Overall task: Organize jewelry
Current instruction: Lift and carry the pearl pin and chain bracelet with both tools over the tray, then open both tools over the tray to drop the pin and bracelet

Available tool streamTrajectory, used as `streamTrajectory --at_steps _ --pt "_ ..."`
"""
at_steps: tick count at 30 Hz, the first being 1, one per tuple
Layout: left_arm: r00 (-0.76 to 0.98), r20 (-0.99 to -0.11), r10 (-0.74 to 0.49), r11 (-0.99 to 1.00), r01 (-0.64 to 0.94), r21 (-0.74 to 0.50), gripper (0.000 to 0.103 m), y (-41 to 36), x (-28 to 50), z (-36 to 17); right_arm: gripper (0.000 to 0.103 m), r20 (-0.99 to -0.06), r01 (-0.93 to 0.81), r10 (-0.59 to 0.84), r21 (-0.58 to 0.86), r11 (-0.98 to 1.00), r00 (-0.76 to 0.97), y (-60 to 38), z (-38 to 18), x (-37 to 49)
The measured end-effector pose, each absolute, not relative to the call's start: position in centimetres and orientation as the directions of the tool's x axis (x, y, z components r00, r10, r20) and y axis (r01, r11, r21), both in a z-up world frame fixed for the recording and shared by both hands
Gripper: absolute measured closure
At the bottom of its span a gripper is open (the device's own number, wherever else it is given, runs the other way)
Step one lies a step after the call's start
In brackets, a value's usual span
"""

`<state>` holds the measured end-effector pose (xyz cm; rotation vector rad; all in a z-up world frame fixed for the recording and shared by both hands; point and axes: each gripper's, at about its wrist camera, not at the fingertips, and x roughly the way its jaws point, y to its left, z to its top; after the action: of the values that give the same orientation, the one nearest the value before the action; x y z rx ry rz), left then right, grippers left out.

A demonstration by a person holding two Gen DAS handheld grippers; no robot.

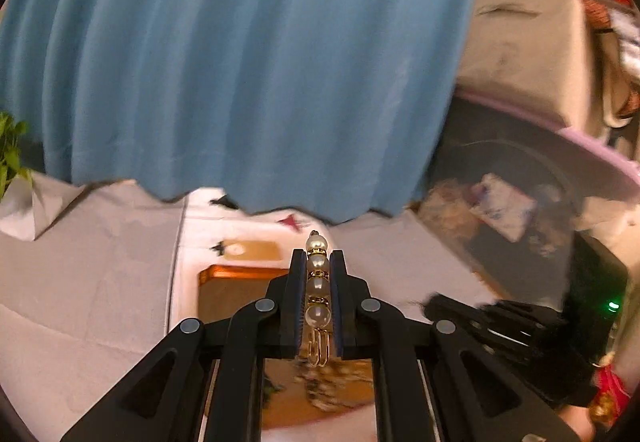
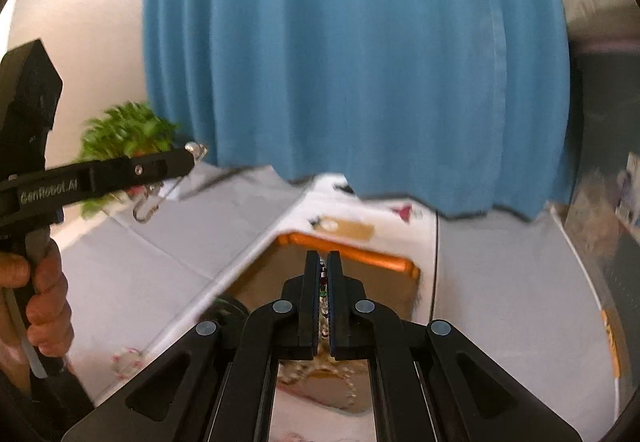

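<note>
My left gripper [image 1: 318, 254] is shut on a string of pearls [image 1: 318, 288] with gold spacers. Its gold clasp loops show behind the pads. In the right wrist view that same left gripper [image 2: 188, 157] reaches in from the left, held by a hand [image 2: 44, 294], with a pearl at its tip and a gold hook [image 2: 148, 209] dangling below. My right gripper [image 2: 324, 256] is shut on a thin strand of small dark red and green beads [image 2: 323, 294]. Both grippers hover over an orange-rimmed tray [image 2: 360, 250] with a shiny gold floor [image 1: 240, 294]; more jewelry lies blurred in it below the fingers.
A white cloth [image 1: 100, 282] covers the table. A blue curtain [image 1: 260, 61] hangs behind it. A green plant [image 2: 124, 133] stands at the back left. A dark bin with a pink lid [image 1: 580, 145] is on the right. A tan card [image 2: 344, 228] lies behind the tray.
</note>
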<state>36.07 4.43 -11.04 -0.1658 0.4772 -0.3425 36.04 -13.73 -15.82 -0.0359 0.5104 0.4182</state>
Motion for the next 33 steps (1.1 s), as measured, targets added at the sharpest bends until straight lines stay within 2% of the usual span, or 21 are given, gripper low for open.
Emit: streamTrajectory --at_steps 3,6,10,14,16,17,18,19,20,22,23,24,29,33 --pt "0.834 -0.495 -0.245 0.969 0.201 -0.140 0.094 4.3 38.4 -14.2 0.100 -0.540 -0.390 0.383 0.107 0.915 0.750 -14.2 -18.6 37.6" --pt "0.788 -0.567 -0.240 0.970 0.180 -0.161 0.094 4.7 40.5 -17.2 0.100 -0.584 -0.376 0.397 0.163 0.912 0.708 -15.0 -21.1 38.9" --pt "0.717 -0.655 -0.240 0.970 0.161 -0.180 0.094 4.9 42.1 -21.4 0.100 -0.629 -0.355 0.356 0.133 0.925 0.691 -15.0 -24.0 39.8" --pt "0.686 -0.697 -0.208 0.977 0.109 -0.185 0.094 5.4 42.3 -22.9 0.099 -0.688 -0.337 0.311 0.102 0.936 0.655 -15.0 -26.8 40.7" --pt "0.690 -0.700 -0.182 0.982 0.091 -0.165 0.081 5.2 41.9 -22.1 0.097 -0.709 -0.312 0.299 0.117 0.943 0.639 -15.4 -27.8 40.9" --pt "0.694 -0.697 -0.181 0.983 0.105 -0.150 0.062 4.9 41.3 -21.5 0.096 -0.710 -0.291 0.301 0.140 0.947 0.637 -15.9 -27.9 40.8" --pt "0.702 -0.689 -0.178 0.984 0.120 -0.133 0.052 4.6 40.5 -20.9 0.094 -0.709 -0.281 0.308 0.160 0.946 0.635 -16.2 -27.9 40.6" --pt "0.712 -0.681 -0.171 0.985 0.130 -0.112 0.035 4.3 39.7 -20.4 0.093 -0.703 -0.282 0.324 0.180 0.942 0.633 -16.5 -27.7 40.2" --pt "0.724 -0.670 -0.165 0.986 0.141 -0.090 0.028 4.0 38.5 -19.8 0.087 -0.695 -0.284 0.332 0.188 0.940 0.638 -16.7 -27.4 39.7" --pt "0.726 -0.667 -0.165 0.985 0.151 -0.079 0.027 3.6 36.0 -19.0 0.067 -0.689 -0.278 0.321 0.178 0.944 0.650 -16.5 -26.9 38.7" --pt "0.721 -0.672 -0.169 0.985 0.152 -0.084 0.026 3.5 35.3 -18.8 0.053 -0.681 -0.283 0.326 0.179 0.942 0.655 -16.2 -26.4 37.9" --pt "0.715 -0.676 -0.178 0.983 0.156 -0.095 0.026 3.4 34.1 -18.4 0.043 -0.677 -0.290 0.336 0.184 0.939 0.655 -16.0 -26.1 37.2" --pt "0.707 -0.681 -0.194 0.978 0.195 -0.076 0.025 2.4 28.0 -17.0 0.023 -0.646 -0.304 0.353 0.191 0.933 0.677 -15.5 -23.5 30.5" --pt "0.709 -0.672 -0.215 0.973 0.213 -0.087 0.023 2.0 22.9 -15.9 0.015 -0.638 -0.293 0.357 0.209 0.933 0.682 -15.4 -22.7 24.9"
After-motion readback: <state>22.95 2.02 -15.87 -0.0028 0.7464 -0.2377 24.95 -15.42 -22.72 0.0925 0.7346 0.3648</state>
